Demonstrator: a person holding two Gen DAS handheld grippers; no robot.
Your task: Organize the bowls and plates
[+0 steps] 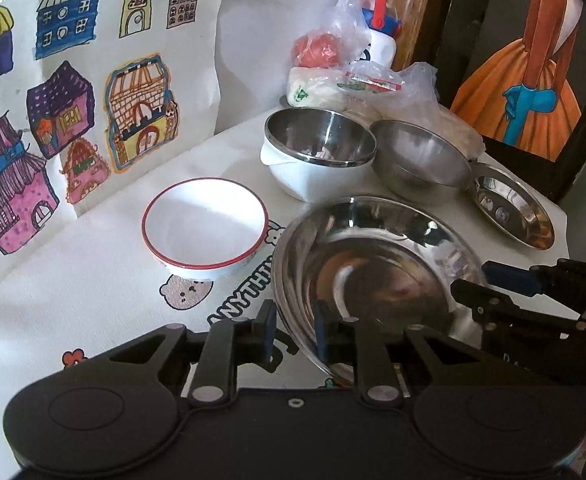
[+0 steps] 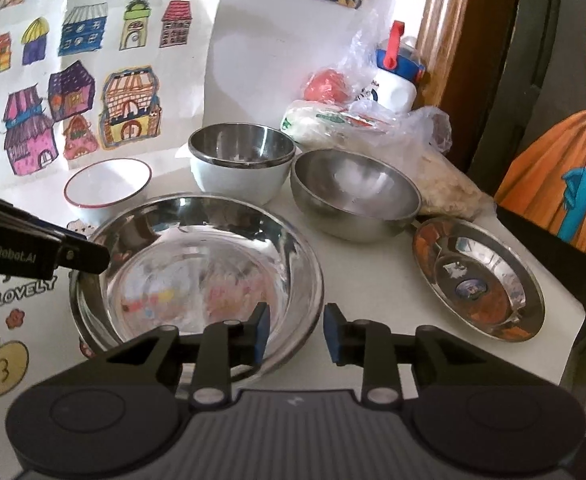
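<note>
A large steel plate (image 1: 373,264) (image 2: 197,264) lies at the table's front. My left gripper (image 1: 295,338) is open, its fingers straddling the plate's near-left rim. My right gripper (image 2: 296,336) is open, straddling the plate's near-right rim; it also shows in the left wrist view (image 1: 493,280). A white bowl with a red rim (image 1: 205,226) (image 2: 107,186) stands to the left. A steel bowl nested in a white bowl (image 1: 319,150) (image 2: 241,160) and a plain steel bowl (image 1: 421,160) (image 2: 357,192) stand behind. A small steel plate (image 1: 511,210) (image 2: 479,280) lies at the right.
Plastic bags of food (image 1: 353,84) (image 2: 353,116) and a white bottle with a red and blue cap (image 1: 381,28) (image 2: 397,76) sit at the back. House drawings (image 1: 73,100) line the wall on the left. The table edge (image 2: 573,320) drops off at the right.
</note>
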